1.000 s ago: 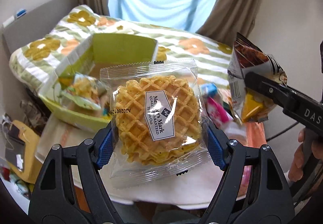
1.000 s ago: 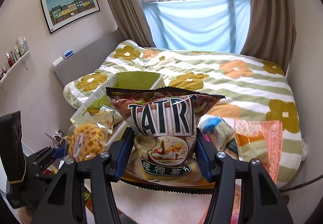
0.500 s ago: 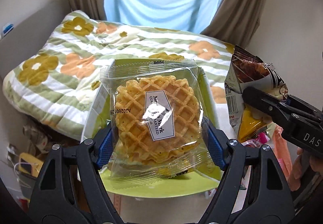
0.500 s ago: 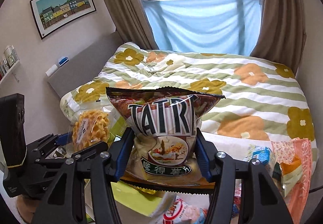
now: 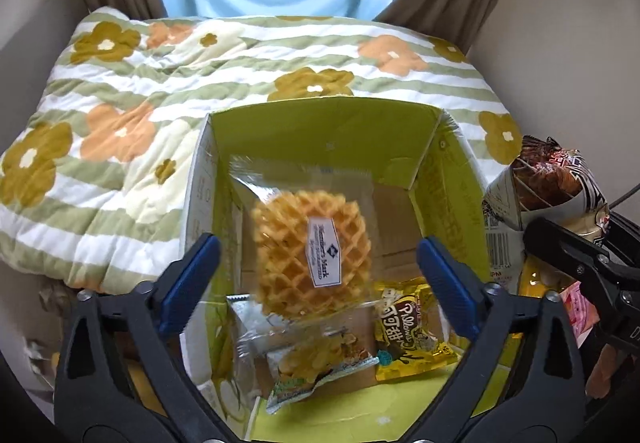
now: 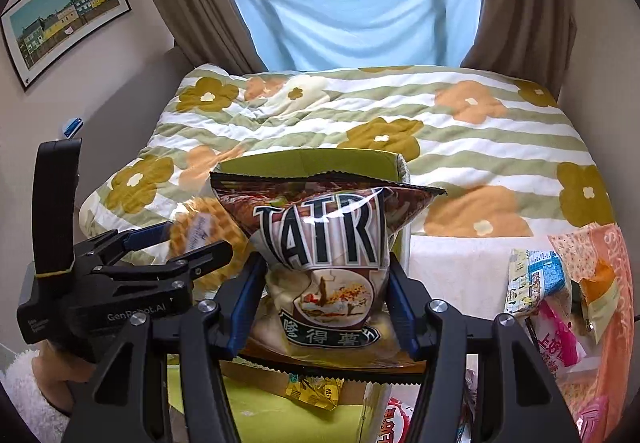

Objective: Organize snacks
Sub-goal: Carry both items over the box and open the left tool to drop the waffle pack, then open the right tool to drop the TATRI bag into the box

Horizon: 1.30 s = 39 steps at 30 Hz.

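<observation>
The clear-wrapped waffle packet (image 5: 312, 255) is blurred in mid-air between the pads of my left gripper (image 5: 316, 247). Those jaws are opening wide and neither pad touches the packet. Below it lies the open green box (image 5: 320, 135), with a yellow packet (image 5: 408, 335) and a green-edged packet (image 5: 320, 367) on its floor. My right gripper (image 6: 324, 271) is shut on the brown chips bag (image 6: 324, 239), held upright just right of the box. In the right wrist view the left gripper (image 6: 176, 247) and the waffle packet (image 6: 216, 219) show at the left, over the box (image 6: 304, 163).
A flowered quilt (image 6: 360, 111) covers the bed behind the box. Loose snacks lie right of the box on a white surface (image 6: 452, 267): a blue-and-white packet (image 6: 536, 279), a pink packet (image 6: 560, 339) and an orange bag (image 6: 600, 263). A wall stands close on the right.
Both grippers swung across until the green box lies under them. The left jaws spread apart and let go of the waffle packet, which now drops toward the box. The right grip is unchanged.
</observation>
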### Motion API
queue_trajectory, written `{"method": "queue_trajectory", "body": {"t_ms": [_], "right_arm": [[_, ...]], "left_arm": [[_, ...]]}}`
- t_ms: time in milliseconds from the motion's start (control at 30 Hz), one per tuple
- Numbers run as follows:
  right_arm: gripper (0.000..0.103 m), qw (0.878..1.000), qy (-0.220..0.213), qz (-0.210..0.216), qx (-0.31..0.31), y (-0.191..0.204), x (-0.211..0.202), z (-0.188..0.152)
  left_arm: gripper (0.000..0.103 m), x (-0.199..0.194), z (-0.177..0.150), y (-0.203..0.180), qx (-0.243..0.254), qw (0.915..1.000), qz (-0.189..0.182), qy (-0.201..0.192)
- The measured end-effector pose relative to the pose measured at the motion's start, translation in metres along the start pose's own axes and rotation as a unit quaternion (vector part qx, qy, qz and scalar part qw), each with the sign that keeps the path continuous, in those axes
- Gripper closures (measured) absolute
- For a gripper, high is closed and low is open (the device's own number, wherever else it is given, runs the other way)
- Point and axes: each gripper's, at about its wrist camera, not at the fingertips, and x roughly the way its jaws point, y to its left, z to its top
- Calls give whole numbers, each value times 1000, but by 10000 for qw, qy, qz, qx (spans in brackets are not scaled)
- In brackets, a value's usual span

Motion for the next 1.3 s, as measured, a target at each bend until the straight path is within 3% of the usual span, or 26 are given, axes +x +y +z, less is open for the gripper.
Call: {"method": "queue_trajectory", "body": {"t_ms": [67, 333, 667, 700, 800, 833, 1133, 1300], "right_arm": [[49, 10000, 44, 3, 39, -5, 4, 0], [49, 9995, 297, 48, 37, -8, 23, -1], [46, 9979, 545, 99, -327, 13, 54, 7], [41, 9978, 558, 68, -346, 14, 56, 8], [5, 9983, 375, 24, -438, 17, 53, 6], [2, 9985, 285, 33, -456, 18, 50, 4], [1, 9975, 438, 48, -559, 15, 37, -4], [1, 9988, 302, 88, -386, 13, 18, -4]], "left_arm": [[0, 3, -3, 2, 0, 9999, 142, 60], [0, -4, -32, 18, -470, 9984, 89, 298], [0, -15, -36, 27, -539, 9981, 200, 235], [0, -16, -36, 27, -527, 9981, 201, 238], [0, -17, -38, 26, -503, 9982, 221, 240], [0, -18, -39, 26, -497, 9982, 222, 239], [0, -27, -44, 19, -309, 9992, 220, 145], [0, -31, -47, 13, -145, 9997, 158, 141]]}}
